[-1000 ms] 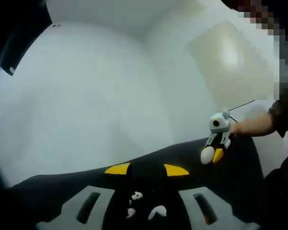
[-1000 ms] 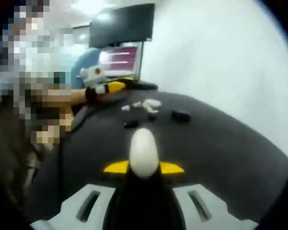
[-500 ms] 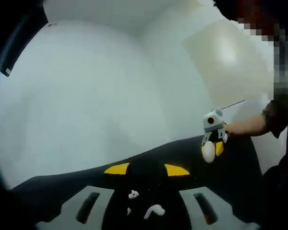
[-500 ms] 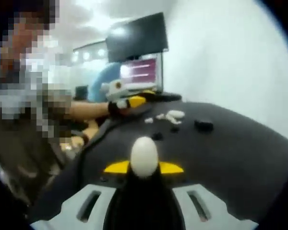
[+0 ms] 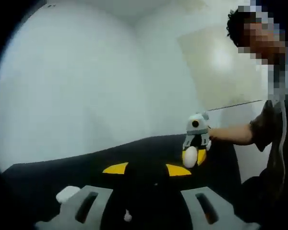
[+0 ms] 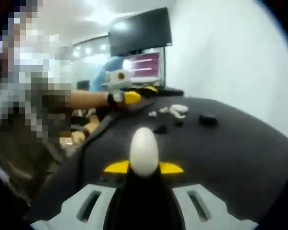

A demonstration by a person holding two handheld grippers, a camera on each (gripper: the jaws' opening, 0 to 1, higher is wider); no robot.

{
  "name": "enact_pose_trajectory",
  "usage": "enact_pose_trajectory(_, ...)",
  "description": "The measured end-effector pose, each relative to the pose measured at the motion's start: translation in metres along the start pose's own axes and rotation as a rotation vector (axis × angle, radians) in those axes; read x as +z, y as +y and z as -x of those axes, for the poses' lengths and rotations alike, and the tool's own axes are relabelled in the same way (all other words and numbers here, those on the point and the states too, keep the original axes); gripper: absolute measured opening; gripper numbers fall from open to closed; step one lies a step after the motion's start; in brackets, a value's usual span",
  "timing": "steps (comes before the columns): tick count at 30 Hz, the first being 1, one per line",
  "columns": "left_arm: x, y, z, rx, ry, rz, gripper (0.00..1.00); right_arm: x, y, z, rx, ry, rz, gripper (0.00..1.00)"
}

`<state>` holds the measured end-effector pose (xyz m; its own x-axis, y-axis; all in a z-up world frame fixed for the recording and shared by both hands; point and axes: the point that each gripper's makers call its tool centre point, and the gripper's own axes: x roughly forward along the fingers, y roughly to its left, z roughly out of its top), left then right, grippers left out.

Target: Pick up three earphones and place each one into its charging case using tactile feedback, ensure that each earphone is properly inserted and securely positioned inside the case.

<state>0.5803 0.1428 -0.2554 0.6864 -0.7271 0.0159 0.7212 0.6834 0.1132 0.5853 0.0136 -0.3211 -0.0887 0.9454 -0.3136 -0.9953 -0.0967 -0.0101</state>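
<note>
the right gripper (image 6: 144, 165) pinches a white charging case (image 6: 144, 151) above the black table (image 6: 240, 148); white earphones (image 6: 175, 110) lie loose farther off, so insertion seems not yet begun. whether the left gripper (image 5: 146, 175) is spread cannot be told.

White oval charging case (image 6: 144, 152) upright, pinched in the right tool (image 6: 144, 168). White earphones (image 6: 175, 110) loose on the black surface (image 6: 240, 148) toward its far edge, beside small dark pieces (image 6: 207, 120).
</note>
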Motion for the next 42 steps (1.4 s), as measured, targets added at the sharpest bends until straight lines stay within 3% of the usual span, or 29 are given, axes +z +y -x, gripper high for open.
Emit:
enact_pose_trajectory(3,-0.002,-0.040,-0.022,-0.128,0.083,0.002,0.31,0.000,-0.001,0.000,0.003,-0.002,-0.001,0.22)
enact_pose_trajectory(7,0.002,-0.079,-0.051,-0.267,0.154,-0.039,0.36,0.000,-0.001,0.000,-0.001,-0.005,0.014,0.22)
enact_pose_trajectory(11,-0.003,-0.087,-0.081,-0.357,0.252,-0.108,0.36,0.000,-0.001,0.000,-0.002,-0.008,0.015,0.22)
enact_pose_trajectory(15,-0.010,-0.084,-0.093,-0.437,0.341,-0.126,0.33,0.000,0.000,0.000,-0.003,-0.009,0.025,0.22)
enact_pose_trajectory(18,-0.020,-0.081,-0.097,-0.463,0.403,-0.169,0.29,0.000,-0.001,0.000,0.001,-0.010,0.024,0.22)
enact_pose_trajectory(24,-0.031,-0.089,-0.107,-0.502,0.427,-0.172,0.29,0.000,0.001,-0.001,0.002,-0.009,0.027,0.22)
enact_pose_trajectory(27,-0.035,-0.095,-0.107,-0.534,0.443,-0.163,0.19,0.000,0.001,-0.001,-0.002,-0.009,0.031,0.22)
enact_pose_trajectory(32,-0.034,-0.094,-0.106,-0.546,0.447,-0.157,0.18,0.000,0.001,-0.001,-0.002,-0.009,0.035,0.22)
enact_pose_trajectory(36,-0.028,-0.097,-0.104,-0.561,0.438,-0.083,0.18,0.000,0.004,-0.002,0.013,-0.011,0.037,0.22)
enact_pose_trajectory(42,-0.027,-0.099,-0.102,-0.567,0.421,-0.060,0.18,0.000,0.006,-0.002,0.021,-0.011,0.048,0.22)
